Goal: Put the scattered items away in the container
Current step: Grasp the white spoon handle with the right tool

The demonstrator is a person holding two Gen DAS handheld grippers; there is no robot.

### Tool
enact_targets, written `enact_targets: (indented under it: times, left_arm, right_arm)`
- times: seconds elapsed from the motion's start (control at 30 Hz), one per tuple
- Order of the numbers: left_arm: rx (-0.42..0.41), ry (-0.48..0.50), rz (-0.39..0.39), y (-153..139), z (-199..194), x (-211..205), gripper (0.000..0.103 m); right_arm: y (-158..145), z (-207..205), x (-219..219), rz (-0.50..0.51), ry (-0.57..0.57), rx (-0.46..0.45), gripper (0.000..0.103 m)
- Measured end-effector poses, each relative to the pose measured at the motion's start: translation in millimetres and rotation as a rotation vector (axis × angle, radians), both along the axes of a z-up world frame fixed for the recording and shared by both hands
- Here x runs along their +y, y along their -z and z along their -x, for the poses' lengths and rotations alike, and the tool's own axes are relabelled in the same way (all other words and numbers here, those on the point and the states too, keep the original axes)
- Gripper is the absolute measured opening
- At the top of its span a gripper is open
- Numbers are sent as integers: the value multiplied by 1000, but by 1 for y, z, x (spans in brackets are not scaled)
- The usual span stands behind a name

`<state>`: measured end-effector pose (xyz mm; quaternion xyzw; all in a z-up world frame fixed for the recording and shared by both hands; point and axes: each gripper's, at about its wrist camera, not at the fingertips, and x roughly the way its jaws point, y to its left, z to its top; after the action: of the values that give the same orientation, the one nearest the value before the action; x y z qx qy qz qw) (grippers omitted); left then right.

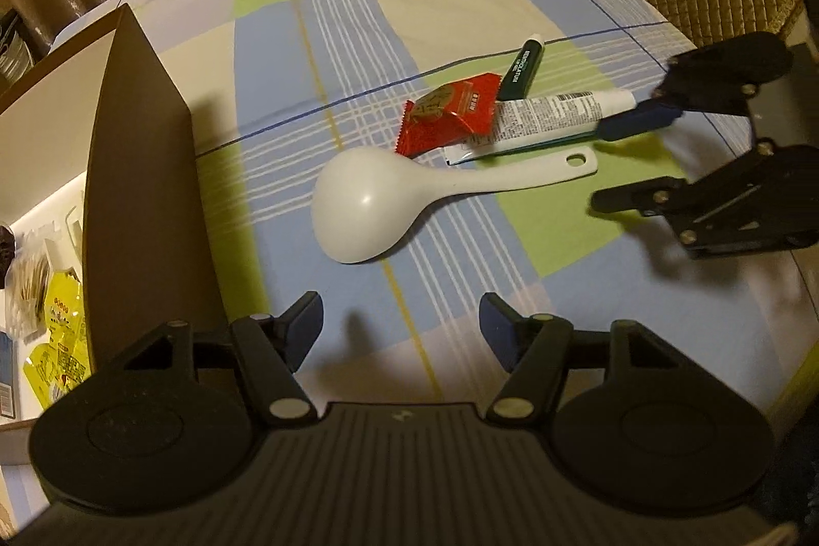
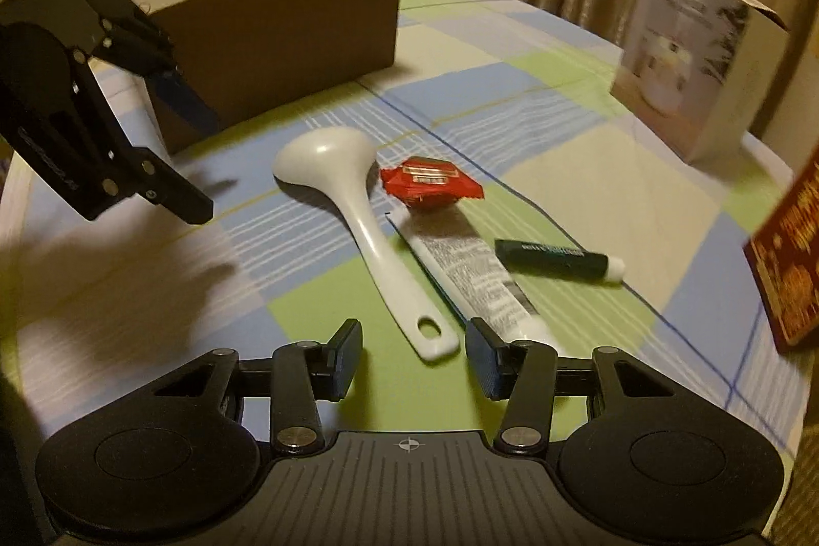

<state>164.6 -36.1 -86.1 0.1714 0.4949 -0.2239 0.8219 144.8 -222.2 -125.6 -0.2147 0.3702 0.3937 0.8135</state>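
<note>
Both claws stand wide and hold nothing: the left claw [image 1: 401, 325] at the bottom of its view, the right claw [image 2: 413, 356] just short of the white spoon [image 2: 358, 213] handle. Mid-frame on the checked tabletop [image 1: 460, 8] lie the spoon, a red packet [image 1: 448, 113], a white tube [image 1: 542, 116] and a green stick [image 1: 519, 67]. The brown container [image 1: 138, 188] stands at left.

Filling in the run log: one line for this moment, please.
left gripper open, empty | right gripper open, near spoon handle | spoon, tube, packet on table | box waiting
</note>
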Motion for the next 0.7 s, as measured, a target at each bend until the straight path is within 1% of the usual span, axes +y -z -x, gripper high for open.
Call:
enact_targets:
  times: [0.13,0.17,0.2,0.23,0.33,0.47,0.67,0.7]
  left_arm:
    - [-4,0,11,-1,0,1,64]
    - [-4,1,13,-1,0,1,64]
    - [-5,1,15,-1,0,1,64]
    - [-6,1,17,-1,0,1,64]
    - [-2,-1,23,-1,1,2,64]
    - [2,-3,27,0,3,3,64]
    - [7,14,40,-1,8,2,64]
    - [8,16,43,-1,9,1,64]
  right_arm:
    - [7,-8,7,4,-24,7,50]
    - [7,-10,7,-6,-19,18,38]
    - [7,-13,7,-18,-19,48,27]
    - [6,-14,7,-19,-17,64,27]
    - [4,-7,8,7,-28,72,24]
    - [0,11,3,40,-32,101,23]
    - [-7,51,-27,102,-30,195,23]
    - [-9,55,-32,116,-14,213,23]
